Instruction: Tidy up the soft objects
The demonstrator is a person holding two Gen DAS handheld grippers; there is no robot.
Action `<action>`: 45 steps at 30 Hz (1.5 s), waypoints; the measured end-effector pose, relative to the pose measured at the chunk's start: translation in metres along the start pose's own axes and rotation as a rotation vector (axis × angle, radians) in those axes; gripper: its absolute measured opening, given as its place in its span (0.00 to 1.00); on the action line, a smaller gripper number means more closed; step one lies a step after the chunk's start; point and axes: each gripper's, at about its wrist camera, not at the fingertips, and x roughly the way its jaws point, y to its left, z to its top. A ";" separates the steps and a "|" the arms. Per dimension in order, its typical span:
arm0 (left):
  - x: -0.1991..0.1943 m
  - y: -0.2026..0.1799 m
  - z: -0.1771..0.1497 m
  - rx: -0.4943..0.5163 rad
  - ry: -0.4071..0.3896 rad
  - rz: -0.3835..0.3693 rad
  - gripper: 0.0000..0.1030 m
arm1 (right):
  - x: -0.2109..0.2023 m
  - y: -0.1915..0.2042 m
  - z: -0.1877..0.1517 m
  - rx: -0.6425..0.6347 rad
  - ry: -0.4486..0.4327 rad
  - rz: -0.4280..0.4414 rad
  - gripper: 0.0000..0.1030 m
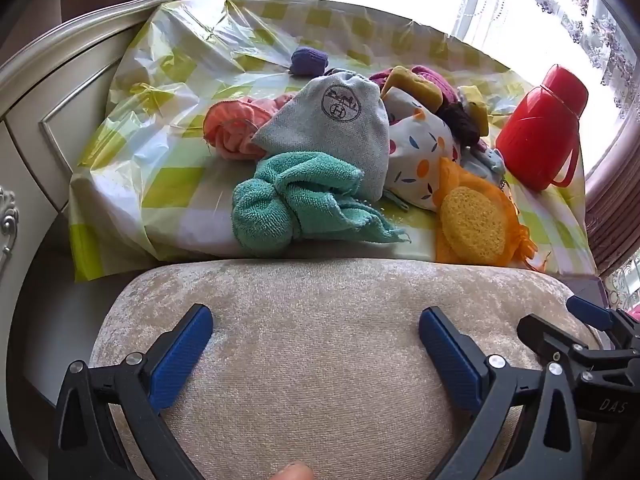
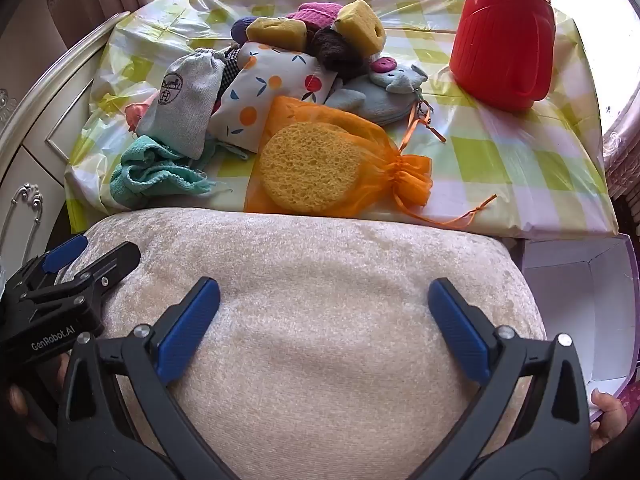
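Both my left gripper (image 1: 316, 332) and right gripper (image 2: 324, 304) hang spread wide with nothing between the fingers, over a beige cushion (image 2: 312, 320). Beyond it, on the checkered worktop (image 2: 520, 160), lies the soft heap: one teal towel (image 1: 288, 200), one grey pouch (image 1: 332, 128), one orange mesh bag (image 2: 340, 152), two yellow sponge blocks (image 2: 276, 32), beside one red jug (image 2: 504, 40).

pink cloth (image 1: 232, 130): mostly hidden behind grey pouch (image 1: 332, 128) | red flask (image 2: 506, 32): top cut off by right wrist view's edge | white box (image 2: 580, 308): only a corner showed past cushion (image 2: 304, 320) | worktop (image 1: 132, 196): near edge hidden behind cushion | dark knit item (image 2: 334, 50): kind unclear
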 end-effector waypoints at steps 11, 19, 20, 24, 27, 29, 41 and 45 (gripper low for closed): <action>-0.002 -0.003 -0.001 -0.001 -0.007 0.023 1.00 | 0.000 -0.001 0.000 0.004 0.001 0.009 1.00; -0.001 0.000 0.001 -0.010 0.001 0.014 1.00 | -0.001 -0.001 0.000 0.006 -0.005 0.008 1.00; -0.001 0.001 0.001 -0.013 0.000 0.012 1.00 | -0.001 -0.001 0.001 0.005 -0.006 0.008 1.00; 0.000 0.000 0.001 -0.014 -0.001 0.012 1.00 | -0.002 -0.001 0.000 0.009 -0.023 0.012 1.00; 0.001 -0.002 0.001 -0.006 0.002 0.027 1.00 | -0.002 0.001 0.001 0.002 -0.018 0.003 1.00; 0.002 -0.003 0.001 -0.006 0.002 0.030 1.00 | -0.001 0.000 0.001 0.000 -0.017 0.001 1.00; 0.003 -0.003 0.001 -0.005 0.001 0.034 1.00 | 0.000 0.001 0.002 0.002 -0.013 0.002 1.00; 0.003 -0.003 0.001 -0.004 0.002 0.035 1.00 | 0.000 0.001 0.002 0.001 -0.013 0.001 1.00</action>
